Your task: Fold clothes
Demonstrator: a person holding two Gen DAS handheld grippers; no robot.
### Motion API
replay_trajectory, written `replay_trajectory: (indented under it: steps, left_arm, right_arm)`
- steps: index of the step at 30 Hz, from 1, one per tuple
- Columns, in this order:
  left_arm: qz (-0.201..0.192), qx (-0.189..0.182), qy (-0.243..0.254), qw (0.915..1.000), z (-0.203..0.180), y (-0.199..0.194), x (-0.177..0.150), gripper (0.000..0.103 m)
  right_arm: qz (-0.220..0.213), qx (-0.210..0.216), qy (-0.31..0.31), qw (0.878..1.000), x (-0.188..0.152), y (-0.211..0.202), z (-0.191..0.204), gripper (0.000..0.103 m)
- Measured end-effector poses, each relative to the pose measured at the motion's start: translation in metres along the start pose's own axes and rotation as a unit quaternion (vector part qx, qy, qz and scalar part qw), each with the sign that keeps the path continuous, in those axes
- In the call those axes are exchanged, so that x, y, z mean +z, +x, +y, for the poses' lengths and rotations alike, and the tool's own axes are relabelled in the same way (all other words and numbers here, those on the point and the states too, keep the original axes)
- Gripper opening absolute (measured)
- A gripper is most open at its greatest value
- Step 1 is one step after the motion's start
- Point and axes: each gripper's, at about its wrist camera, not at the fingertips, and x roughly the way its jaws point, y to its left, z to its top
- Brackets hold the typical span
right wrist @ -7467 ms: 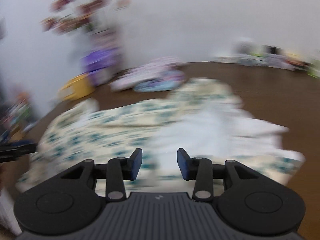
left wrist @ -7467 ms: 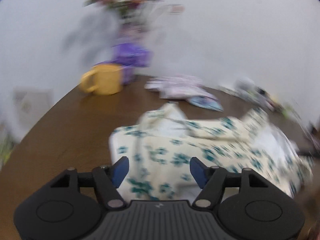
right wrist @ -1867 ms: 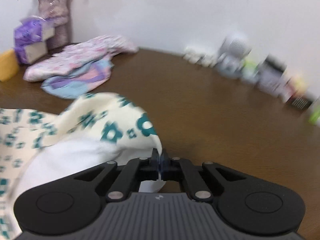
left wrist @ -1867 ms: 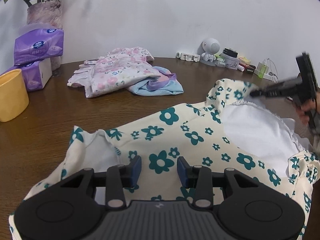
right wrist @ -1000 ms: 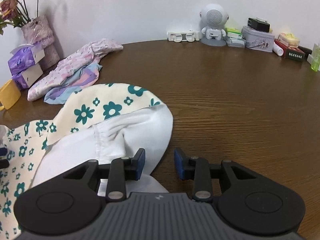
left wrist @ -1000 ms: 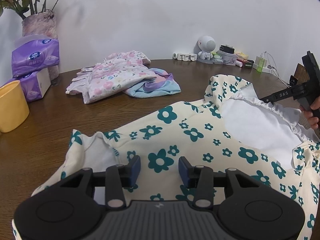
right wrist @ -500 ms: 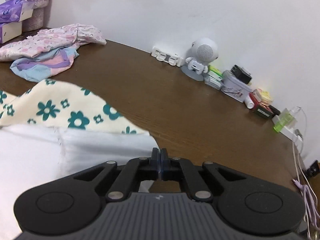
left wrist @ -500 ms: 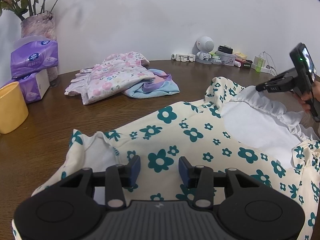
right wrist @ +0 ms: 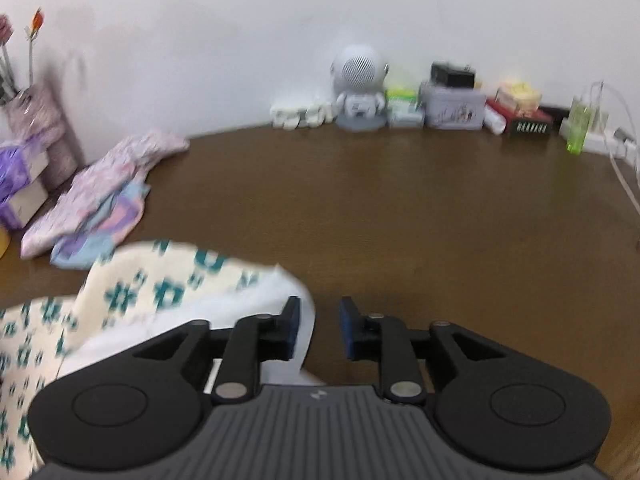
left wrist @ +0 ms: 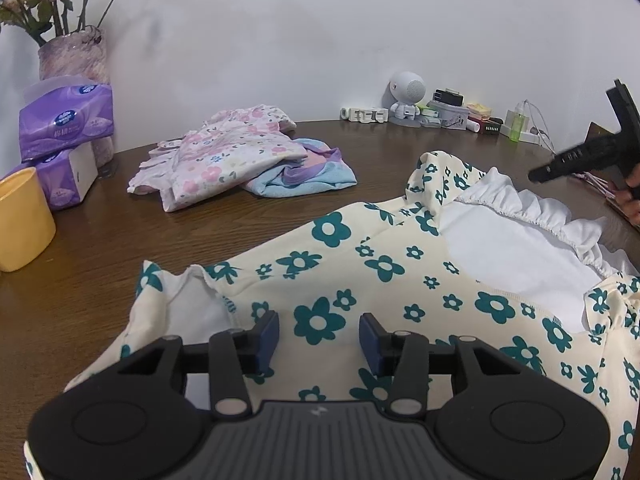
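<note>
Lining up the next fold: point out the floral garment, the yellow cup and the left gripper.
floral garment (left wrist: 384,268), left wrist view, on the printed cream panel.
yellow cup (left wrist: 22,220), left wrist view, on its side wall.
left gripper (left wrist: 319,338), left wrist view, midway between its open fingertips.

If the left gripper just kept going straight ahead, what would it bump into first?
Probably the cream garment with green flowers. The left gripper is open, and the cloth already lies right between and beyond its fingertips. Depth is hard to judge, so it may already touch it.
</note>
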Motion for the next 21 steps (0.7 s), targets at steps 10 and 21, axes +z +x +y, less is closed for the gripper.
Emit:
replay_trajectory:
  steps: [10,21]
  left_arm:
    - [-0.001,0.0,0.003,1.0,-0.001,0.001,0.0,0.044]
    - [-0.002,-0.002,0.004,1.0,-0.001,-0.001,-0.001,0.045]
  right_arm:
    - [0.029,0.006,-0.04,0.999,-0.028,0.011,0.023,0.025]
    - [0.016,-0.114,-0.215,0.97,-0.037,0.02,0.057,0.004]
